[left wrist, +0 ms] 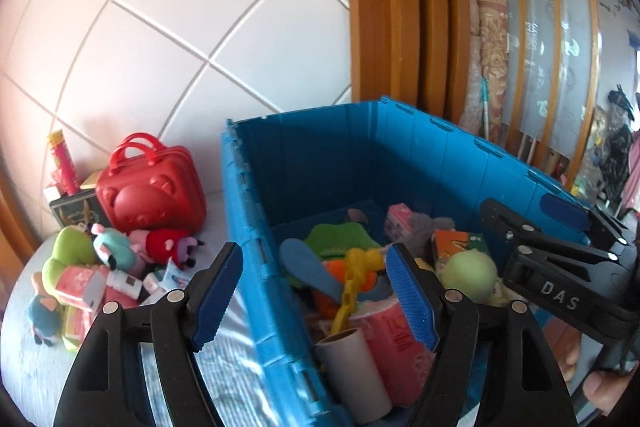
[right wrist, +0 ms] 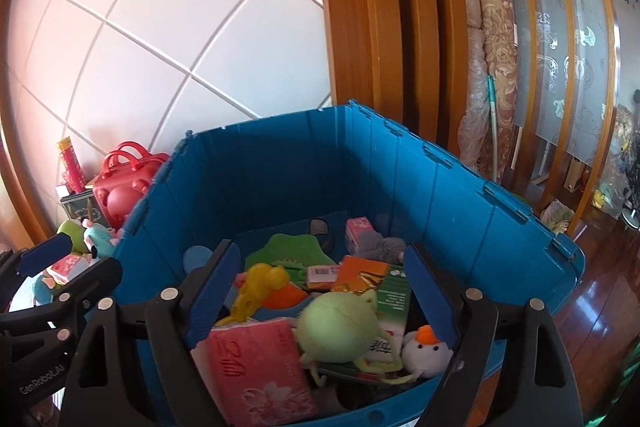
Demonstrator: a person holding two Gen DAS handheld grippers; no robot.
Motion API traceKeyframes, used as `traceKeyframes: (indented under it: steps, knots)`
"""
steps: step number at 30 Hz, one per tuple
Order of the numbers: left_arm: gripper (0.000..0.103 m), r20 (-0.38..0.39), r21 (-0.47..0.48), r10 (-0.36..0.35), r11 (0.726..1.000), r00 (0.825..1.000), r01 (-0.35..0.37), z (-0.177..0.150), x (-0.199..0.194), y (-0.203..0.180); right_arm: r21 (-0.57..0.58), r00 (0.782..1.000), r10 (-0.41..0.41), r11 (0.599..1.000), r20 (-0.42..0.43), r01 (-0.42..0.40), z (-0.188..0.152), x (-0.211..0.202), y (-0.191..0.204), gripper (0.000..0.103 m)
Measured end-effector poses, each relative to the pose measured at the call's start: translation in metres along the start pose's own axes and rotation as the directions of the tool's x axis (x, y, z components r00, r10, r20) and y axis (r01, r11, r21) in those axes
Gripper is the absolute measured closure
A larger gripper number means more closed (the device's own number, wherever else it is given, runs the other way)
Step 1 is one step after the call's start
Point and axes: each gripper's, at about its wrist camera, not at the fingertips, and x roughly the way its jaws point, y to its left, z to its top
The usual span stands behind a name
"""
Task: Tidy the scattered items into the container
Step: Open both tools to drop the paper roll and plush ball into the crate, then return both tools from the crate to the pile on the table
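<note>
Blue plastic crate [right wrist: 460,195] was hovered over by both claws, left claw [left wrist: 316,297] and right claw [right wrist: 322,301], spread apart and empty, presumably after dropping toys inside.

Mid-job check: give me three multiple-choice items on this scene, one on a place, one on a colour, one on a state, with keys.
1. Where is the red toy suitcase?
A. Inside the bin
B. Outside the bin, by the tiled wall
C. Held by a gripper

2. What colour is the bin?
A. Blue
B. Grey
C. Yellow

3. How is the right gripper?
A. Shut on a toy
B. Open, empty
C. Out of view

Answers: 1 B, it stands beyond the bin's left wall; 2 A, its walls are blue; 3 B, its fingers stand apart above the toys.
</note>
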Motion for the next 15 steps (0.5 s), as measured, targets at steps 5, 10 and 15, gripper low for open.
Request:
traceKeyframes:
  steps: [5,10,15]
  knots:
    - [0.028,0.01,-0.053,0.07,0.996,0.998,-0.069,-0.01,-0.018,0.047,-0.045,0.997,0.067,0.997,0.042,-0.066,0.005,-0.015,0.042,0.019]
    - [0.028,0.006,-0.105,0.151,0.983,0.989,-0.149,-0.03,-0.038,0.109,-0.102,0.982,0.171,0.981,0.077,-0.163,0.005,-0.034,0.105,0.019]
    - [0.028,-0.052,-0.141,0.225,0.963,0.973,-0.23,-0.063,-0.049,0.185,-0.17,0.962,0.264,0.954,0.077,-0.248,-0.007,-0.049,0.183,0.019]
